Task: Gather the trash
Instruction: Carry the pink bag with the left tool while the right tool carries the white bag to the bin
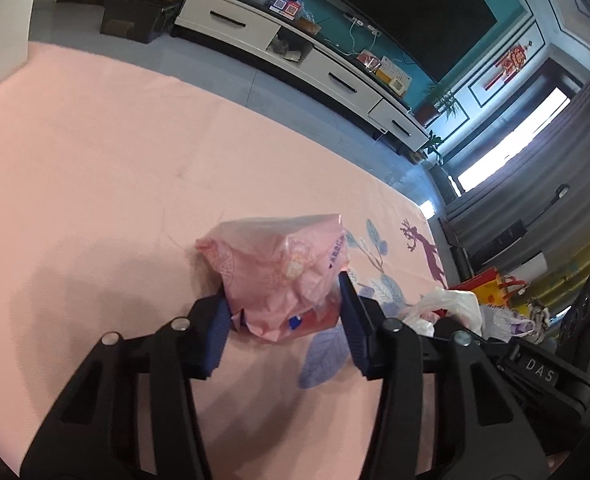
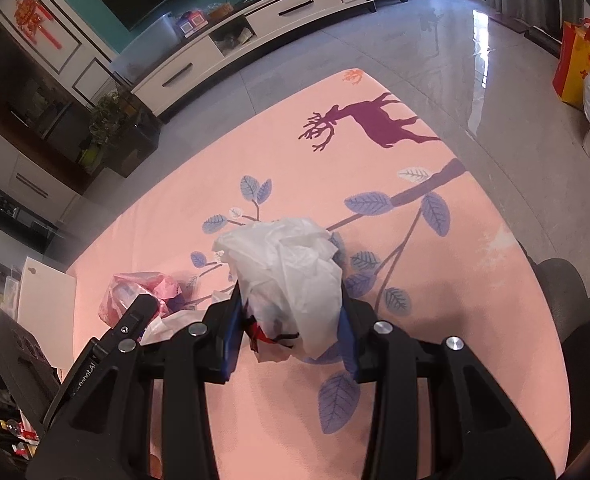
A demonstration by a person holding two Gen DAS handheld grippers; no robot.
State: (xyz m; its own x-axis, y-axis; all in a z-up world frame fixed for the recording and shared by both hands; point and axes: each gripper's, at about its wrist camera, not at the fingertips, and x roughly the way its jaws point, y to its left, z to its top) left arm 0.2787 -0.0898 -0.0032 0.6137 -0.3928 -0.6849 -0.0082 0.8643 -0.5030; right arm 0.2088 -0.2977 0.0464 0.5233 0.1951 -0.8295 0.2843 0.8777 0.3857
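Left wrist view: pink mat (image 1: 95,168) w/ deer and leaf print covers the surface; on it sits pink plastic bag (image 1: 279,276), and left gripper (image 1: 285,320) has both blue pads pressed against the bag's sides, clenched on it. Right wrist view: same mat, white plastic bag (image 2: 291,272) crumpled and pinched between pads of right gripper (image 2: 291,332), w/ red scrap (image 2: 259,334) showing at bag's lower edge; pink bag lies just to the left.
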